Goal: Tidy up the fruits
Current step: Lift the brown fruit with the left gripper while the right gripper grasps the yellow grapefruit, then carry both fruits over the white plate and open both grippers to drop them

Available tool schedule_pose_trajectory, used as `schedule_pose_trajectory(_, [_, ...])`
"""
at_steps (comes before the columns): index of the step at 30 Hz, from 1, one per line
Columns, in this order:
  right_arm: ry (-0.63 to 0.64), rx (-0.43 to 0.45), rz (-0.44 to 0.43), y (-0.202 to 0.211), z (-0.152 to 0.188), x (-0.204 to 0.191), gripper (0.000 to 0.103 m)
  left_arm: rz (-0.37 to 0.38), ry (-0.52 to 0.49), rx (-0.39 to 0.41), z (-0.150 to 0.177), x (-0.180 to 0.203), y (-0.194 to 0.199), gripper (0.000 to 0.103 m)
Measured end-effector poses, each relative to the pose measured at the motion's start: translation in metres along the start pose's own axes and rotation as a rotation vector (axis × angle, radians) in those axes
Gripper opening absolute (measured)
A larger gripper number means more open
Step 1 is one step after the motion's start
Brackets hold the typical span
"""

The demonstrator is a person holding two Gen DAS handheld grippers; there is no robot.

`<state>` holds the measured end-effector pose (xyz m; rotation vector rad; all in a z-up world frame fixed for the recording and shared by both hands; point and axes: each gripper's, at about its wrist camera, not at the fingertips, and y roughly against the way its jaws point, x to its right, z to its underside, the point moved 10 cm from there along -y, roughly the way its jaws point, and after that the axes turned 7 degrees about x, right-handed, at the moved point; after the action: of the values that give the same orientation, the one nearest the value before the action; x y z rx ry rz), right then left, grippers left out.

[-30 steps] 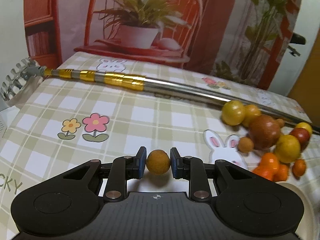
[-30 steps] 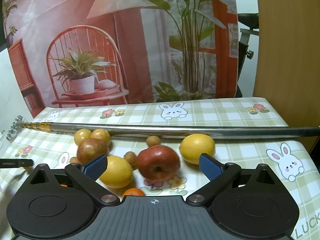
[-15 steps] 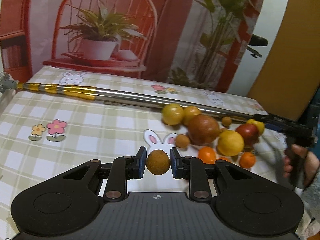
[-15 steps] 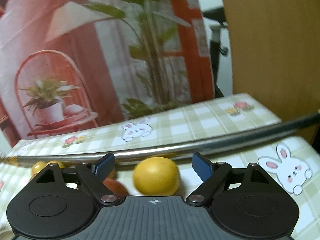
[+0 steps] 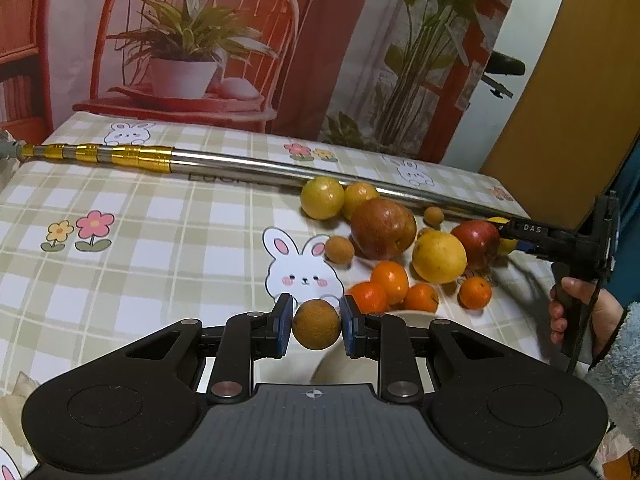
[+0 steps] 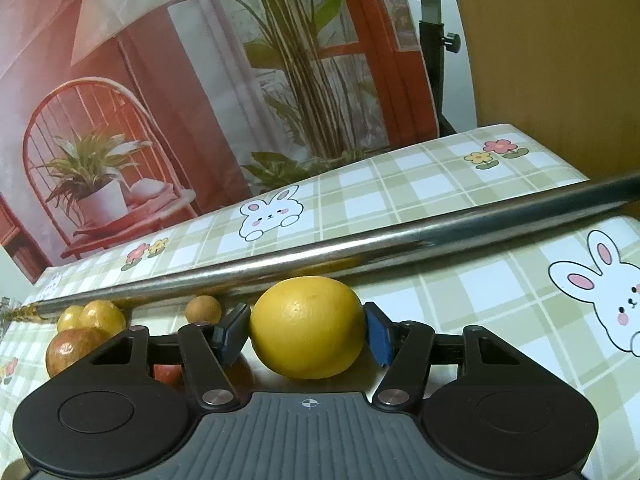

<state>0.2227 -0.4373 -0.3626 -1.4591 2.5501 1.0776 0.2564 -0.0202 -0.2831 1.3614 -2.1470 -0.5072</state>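
The left gripper point(image 5: 316, 324) clamps a small brown fruit point(image 5: 316, 325); the right gripper point(image 6: 306, 330) brackets a lemon point(image 6: 307, 326), apparently touching; squeeze gently, lift straight.

So the big change is on the right side: a second ago the right tongs point(image 6: 307, 334) were spread wide and hanging back from the fruit pile, now they've dropped in low and the pads sit against both sides of the yellow lemon point(image 6: 308, 327), which fills the gap between them. The red apple that was dead center in that view has slid off to the lower left, mostly hidden behind the tongs. The left tongs point(image 5: 316, 323) swung right, so the fruit pile moved from the far right edge toward the middle, and the person's right hand point(image 5: 580, 316) came into view there.
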Motion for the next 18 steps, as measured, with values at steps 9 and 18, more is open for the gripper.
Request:
schedule_pose_trajectory(9, [-0.046,0.067,0.063,0.053,0.004,0.015,0.057,-0.012,-0.004,-0.059,0.022,0.008,0.003,0.027])
schedule_pose_trajectory(18, [0.077,0.086,-0.003,0.122,0.028,-0.029,0.057,-0.006,-0.016,-0.102,0.044,0.019,0.009,0.027])
